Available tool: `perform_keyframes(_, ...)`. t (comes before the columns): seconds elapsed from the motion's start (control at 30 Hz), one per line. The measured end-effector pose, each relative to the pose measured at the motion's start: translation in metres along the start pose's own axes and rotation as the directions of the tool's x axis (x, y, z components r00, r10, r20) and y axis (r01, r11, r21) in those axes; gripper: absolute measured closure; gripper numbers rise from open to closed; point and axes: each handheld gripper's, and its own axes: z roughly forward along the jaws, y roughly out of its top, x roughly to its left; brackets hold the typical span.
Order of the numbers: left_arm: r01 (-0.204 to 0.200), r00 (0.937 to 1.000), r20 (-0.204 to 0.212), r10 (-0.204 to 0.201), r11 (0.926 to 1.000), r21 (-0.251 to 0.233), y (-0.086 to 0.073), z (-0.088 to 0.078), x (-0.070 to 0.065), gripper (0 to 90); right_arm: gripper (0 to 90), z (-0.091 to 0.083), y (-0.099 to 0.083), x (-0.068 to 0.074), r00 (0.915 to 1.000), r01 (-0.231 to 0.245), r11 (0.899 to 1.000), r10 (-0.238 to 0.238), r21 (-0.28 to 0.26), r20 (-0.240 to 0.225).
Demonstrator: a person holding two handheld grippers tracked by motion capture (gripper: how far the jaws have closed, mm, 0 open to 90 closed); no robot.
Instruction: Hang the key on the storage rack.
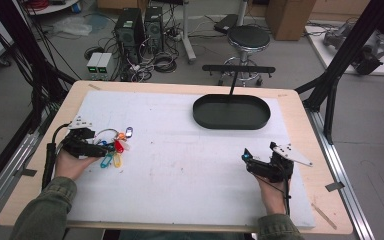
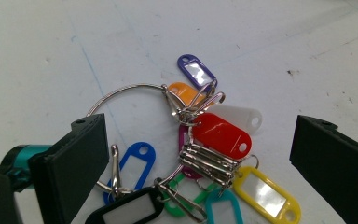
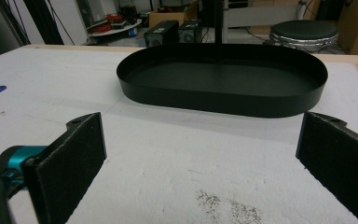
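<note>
A steel key ring (image 2: 121, 91) carrying several coloured plastic tags lies on the white mat at the left (image 1: 116, 142). Red (image 2: 221, 135), yellow (image 2: 265, 192), blue (image 2: 137, 161), purple (image 2: 195, 70) and white tags fan out from it. My left gripper (image 1: 102, 148) (image 2: 198, 165) is open, its jaws on either side of the bunch and low over it. An empty black oval tray (image 1: 231, 112) (image 3: 223, 79) sits at the back right of the mat. My right gripper (image 1: 246, 159) (image 3: 200, 161) rests open near the front right, pointing toward the tray with nothing between its jaws.
The white mat (image 1: 180, 160) covers most of the wooden table. A black T-shaped stand (image 1: 237, 70) rises behind the tray. Beyond the table are a stool (image 1: 249, 37), computer cases (image 1: 130, 27) and cables on the floor.
</note>
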Motion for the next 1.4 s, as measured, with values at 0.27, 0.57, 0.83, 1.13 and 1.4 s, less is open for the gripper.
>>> perform_keyframes(0.27,-0.013,0.9997,0.020,0.011,0.9976,0.068,0.005,0.015,0.004,6.7,0.5,0.000,0.000,0.001,0.9999,0.011,1.000,-0.011,0.004,-0.003)
perform_keyframes(0.57,0.005,0.9989,0.045,-0.011,0.9915,0.130,0.001,0.028,0.011,11.8,0.5,0.001,0.000,0.001,1.0000,0.007,1.000,-0.007,0.011,-0.007)
perform_keyframes(0.83,-0.040,0.9954,0.092,0.025,0.9863,0.160,0.004,0.038,0.007,27.8,0.5,0.001,0.000,0.000,0.9999,0.008,1.000,-0.008,0.012,-0.011)
perform_keyframes(1.13,0.022,0.9980,0.055,-0.032,0.9868,0.161,0.002,0.042,0.006,48.1,0.5,0.000,0.000,-0.003,0.9999,-0.008,1.000,0.008,0.010,-0.013)
perform_keyframes(1.4,0.025,0.9928,0.114,-0.035,0.9955,0.091,0.002,0.046,0.002,85.8,0.5,-0.001,0.000,-0.003,0.9999,-0.011,1.000,0.011,0.008,-0.010)
